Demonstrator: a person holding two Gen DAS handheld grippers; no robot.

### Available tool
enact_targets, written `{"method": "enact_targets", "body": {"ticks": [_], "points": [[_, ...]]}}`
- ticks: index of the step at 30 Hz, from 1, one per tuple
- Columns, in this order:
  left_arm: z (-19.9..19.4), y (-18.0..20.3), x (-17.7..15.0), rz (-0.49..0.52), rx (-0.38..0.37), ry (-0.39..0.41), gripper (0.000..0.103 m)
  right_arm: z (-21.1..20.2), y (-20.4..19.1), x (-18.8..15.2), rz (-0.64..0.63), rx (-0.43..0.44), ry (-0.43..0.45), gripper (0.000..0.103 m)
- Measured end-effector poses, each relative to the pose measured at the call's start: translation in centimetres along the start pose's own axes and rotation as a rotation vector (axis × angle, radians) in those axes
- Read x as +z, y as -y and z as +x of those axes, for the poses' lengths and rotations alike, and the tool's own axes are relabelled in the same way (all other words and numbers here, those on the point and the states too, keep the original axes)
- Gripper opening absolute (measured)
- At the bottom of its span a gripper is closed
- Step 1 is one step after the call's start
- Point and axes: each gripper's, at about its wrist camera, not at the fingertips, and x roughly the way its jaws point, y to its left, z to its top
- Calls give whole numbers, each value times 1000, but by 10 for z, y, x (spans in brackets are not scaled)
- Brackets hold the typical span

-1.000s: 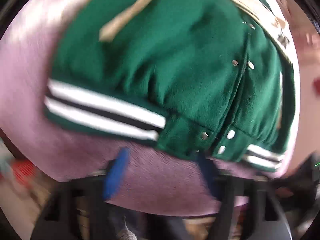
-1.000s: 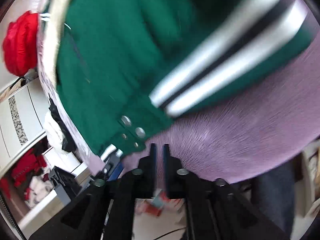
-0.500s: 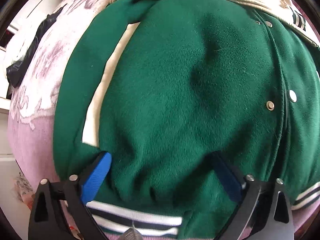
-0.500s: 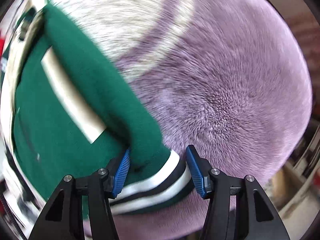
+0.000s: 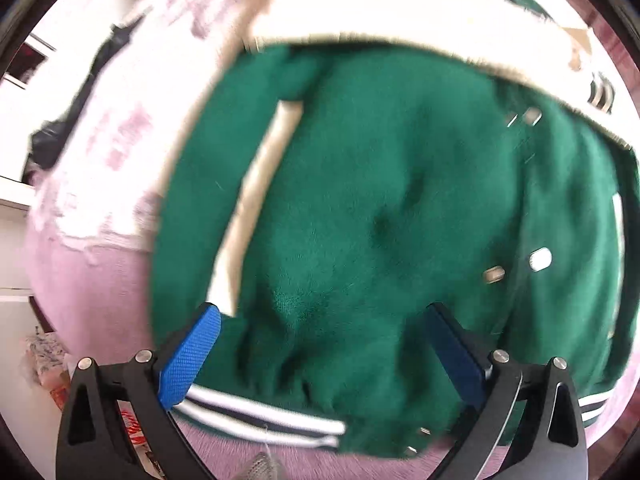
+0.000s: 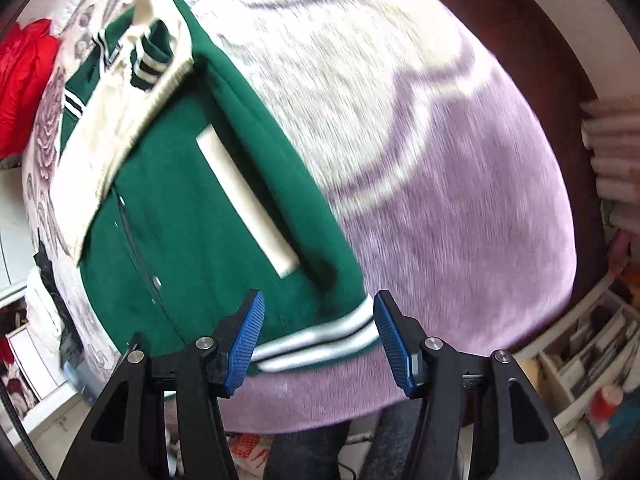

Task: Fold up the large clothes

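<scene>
A green varsity jacket [image 5: 380, 208] with cream sleeves, snap buttons and a white-and-black striped hem lies flat on a pink-and-lilac blanket [image 5: 88, 280]. My left gripper [image 5: 324, 344] is open, its blue pads [image 5: 188, 360] wide apart over the jacket's lower body just above the hem. In the right wrist view the jacket [image 6: 192, 216] lies to the left, a cream sleeve folded across it. My right gripper [image 6: 318, 336] is open and empty, its blue pads [image 6: 246, 344] either side of the striped hem corner [image 6: 320, 340].
The blanket [image 6: 440, 200] covers the bed to the right of the jacket. A red garment [image 6: 24, 80] lies at the far left. Shelves with clutter [image 6: 592, 352] stand at the lower right. A dark item [image 5: 64, 136] lies at the bed's left edge.
Both grippers have opened and moved in over the jacket. The right gripper swung from the snap front to the hem corner, then drew back a little. The left gripper backed off slightly.
</scene>
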Motion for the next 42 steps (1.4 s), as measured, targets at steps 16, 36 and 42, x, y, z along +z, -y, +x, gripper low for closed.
{"method": "enact_targets", "body": {"ticks": [16,36,42], "points": [[4,111,-43,38,219,-106,103,101,-97,234,-410,-60,29,43],[-4,95,-62,-40,310,-108,103,95,-129,245,-740,-266,121,43],[-15,77,-90,-60,353,-119,103,83,-128,265,-773,-337,139,43]]}}
